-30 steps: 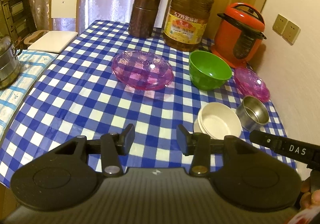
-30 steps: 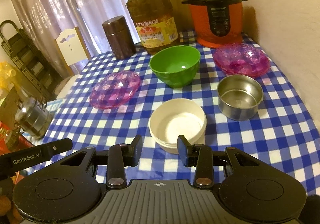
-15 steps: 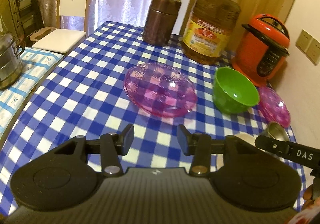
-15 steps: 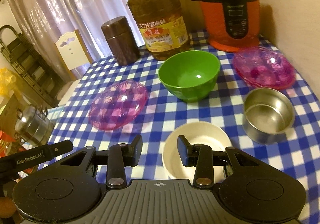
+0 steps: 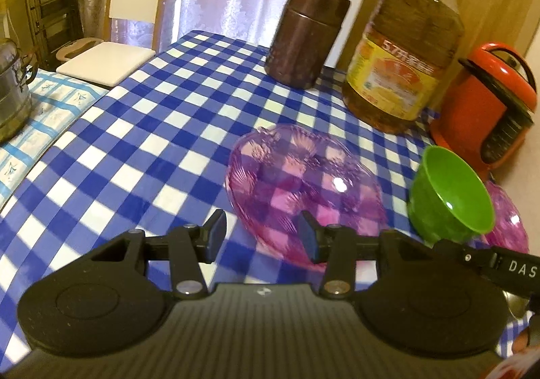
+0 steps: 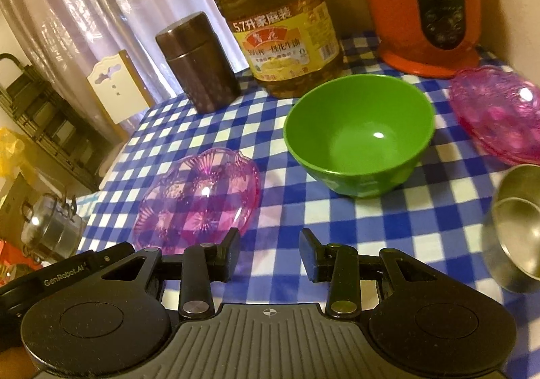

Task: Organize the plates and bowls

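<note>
My left gripper (image 5: 263, 230) is open and empty, its right finger over the near rim of a pink see-through plate (image 5: 303, 183) on the blue checked table. A green bowl (image 5: 452, 193) stands right of that plate, with a second pink plate (image 5: 509, 223) behind it. My right gripper (image 6: 270, 250) is also open and empty, above bare cloth just short of the green bowl (image 6: 357, 132). The first pink plate (image 6: 202, 203) lies to its left, the second pink plate (image 6: 499, 115) far right, a steel bowl (image 6: 513, 220) at the right edge.
Along the back stand a brown canister (image 5: 303, 34), a big oil bottle (image 5: 405, 54) and an orange cooker (image 5: 486, 108). A white chair (image 5: 128, 24) and a steel pot (image 5: 10, 88) on a side surface sit left of the table. A wall closes the right side.
Both grippers moved forward and lower over the table. The white bowl has dropped out of both views beneath them, and the pink plate and green bowl now loom closer.
</note>
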### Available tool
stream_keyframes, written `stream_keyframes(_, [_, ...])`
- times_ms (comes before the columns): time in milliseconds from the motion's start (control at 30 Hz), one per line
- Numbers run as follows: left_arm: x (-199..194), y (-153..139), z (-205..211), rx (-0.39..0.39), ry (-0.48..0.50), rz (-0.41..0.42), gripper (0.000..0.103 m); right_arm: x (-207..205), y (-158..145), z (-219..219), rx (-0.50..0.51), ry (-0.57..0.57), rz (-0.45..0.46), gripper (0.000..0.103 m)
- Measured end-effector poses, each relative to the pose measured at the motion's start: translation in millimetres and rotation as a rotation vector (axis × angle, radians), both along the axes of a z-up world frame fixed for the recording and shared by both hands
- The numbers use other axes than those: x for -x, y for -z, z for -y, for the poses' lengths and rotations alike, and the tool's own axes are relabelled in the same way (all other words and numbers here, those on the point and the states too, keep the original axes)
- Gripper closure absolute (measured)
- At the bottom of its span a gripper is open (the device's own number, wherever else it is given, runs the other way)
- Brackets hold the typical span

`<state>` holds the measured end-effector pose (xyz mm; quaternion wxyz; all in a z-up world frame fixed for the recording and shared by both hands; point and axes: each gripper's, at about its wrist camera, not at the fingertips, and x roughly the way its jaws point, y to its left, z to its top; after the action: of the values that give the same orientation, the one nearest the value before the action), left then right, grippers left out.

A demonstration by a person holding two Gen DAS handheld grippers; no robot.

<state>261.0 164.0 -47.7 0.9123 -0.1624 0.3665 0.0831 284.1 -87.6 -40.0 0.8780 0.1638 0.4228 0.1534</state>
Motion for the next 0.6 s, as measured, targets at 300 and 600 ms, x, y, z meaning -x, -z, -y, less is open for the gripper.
stream_keyframes(300, [-29.1, 18.9, -19.2, 0.022, -0.044, 0.038, 0.062, -38.3, 25.1, -19.8, -0.019, -0.007, -0.012, 0.064])
stream_keyframes(600, [-36.1, 35.5, -23.9, 0.027, -0.044, 0.025, 0.077, -58.5, 44.0, -35.5, -0.043, -0.010, -0.038, 0.064])
